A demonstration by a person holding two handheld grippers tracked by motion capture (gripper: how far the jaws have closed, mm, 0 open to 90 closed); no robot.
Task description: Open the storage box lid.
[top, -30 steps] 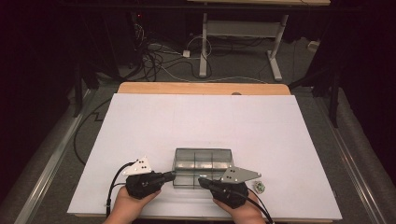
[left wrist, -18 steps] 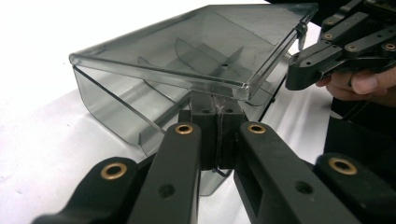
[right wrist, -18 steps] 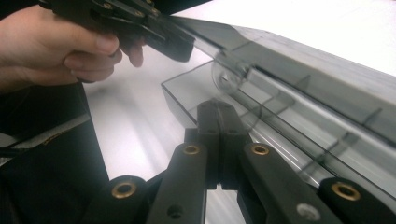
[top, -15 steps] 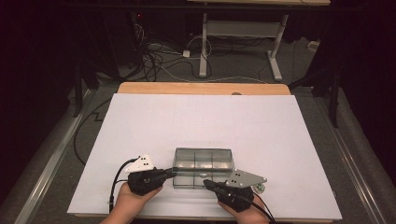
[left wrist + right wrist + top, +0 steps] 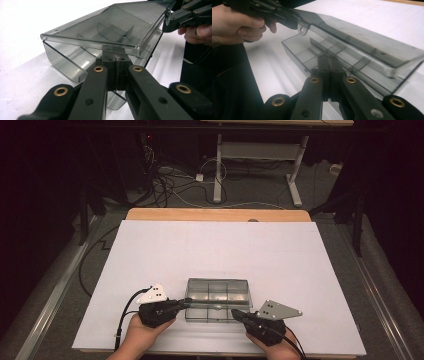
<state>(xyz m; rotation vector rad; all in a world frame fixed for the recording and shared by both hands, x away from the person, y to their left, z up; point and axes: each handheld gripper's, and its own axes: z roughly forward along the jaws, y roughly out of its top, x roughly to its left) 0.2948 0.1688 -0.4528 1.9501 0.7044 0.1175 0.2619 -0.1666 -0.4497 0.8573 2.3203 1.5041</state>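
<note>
A smoky clear compartment box [image 5: 217, 292] lies on the white table near its front edge. Its lid [image 5: 112, 25] is tilted up a little over the divided base [image 5: 312, 53]. My left gripper [image 5: 187, 302] is shut, and its tips [image 5: 116, 58] sit under the lid's front lip at the box's left end. In the right gripper view the left gripper [image 5: 297, 23] meets the lid's corner. My right gripper [image 5: 234, 312] is shut too, with its tips [image 5: 327, 58] close to the box's front wall. I cannot tell whether they touch it.
The white table top [image 5: 250, 250] stretches wide behind and beside the box. A wooden edge [image 5: 215, 215] runs along the back. Beyond it are floor cables [image 5: 170, 180] and a desk frame [image 5: 255, 155]. Both hands are at the table's front edge.
My right gripper has shifted a little to the right along the box's front. The left gripper and the box have stayed put.
</note>
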